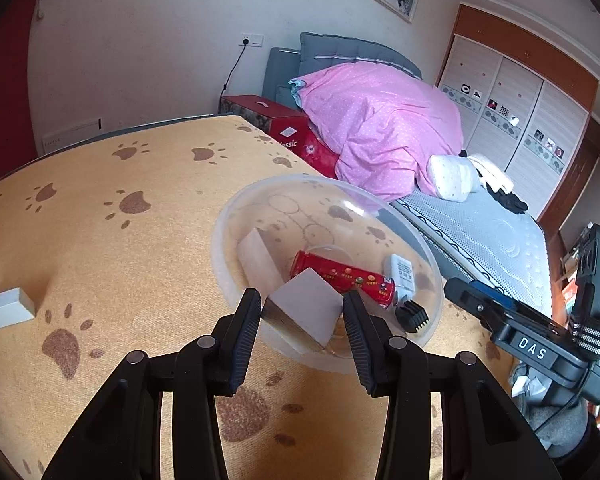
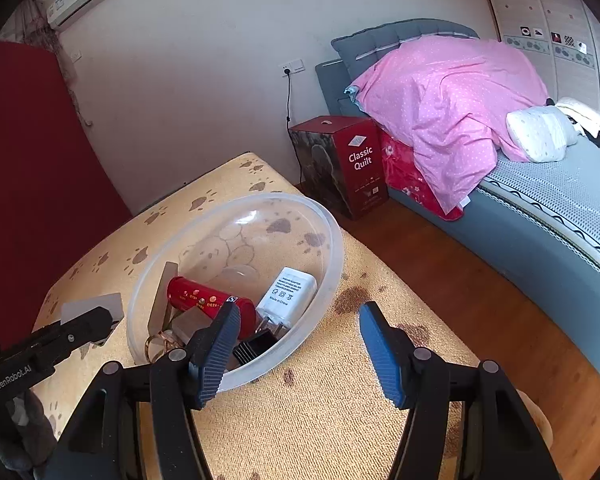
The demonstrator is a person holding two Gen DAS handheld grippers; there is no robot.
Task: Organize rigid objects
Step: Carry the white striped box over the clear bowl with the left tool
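The bench (image 1: 100, 240) is covered with an orange-yellow cloth (image 2: 319, 420) printed with brown paw marks. A clear plastic bowl (image 1: 429, 264) stands on the cloth near the edge that faces the bed. Well apart from the bowl, a small white block (image 1: 6, 308) lies flat on the cloth. Dark stains (image 2: 351, 296) mark the cloth just beside the bowl.

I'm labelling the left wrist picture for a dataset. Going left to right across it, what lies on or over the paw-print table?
Small white rectangular block → pale wooden block clamped in the left gripper → red cylindrical can in the clear plastic bowl → white power adapter → black right gripper.
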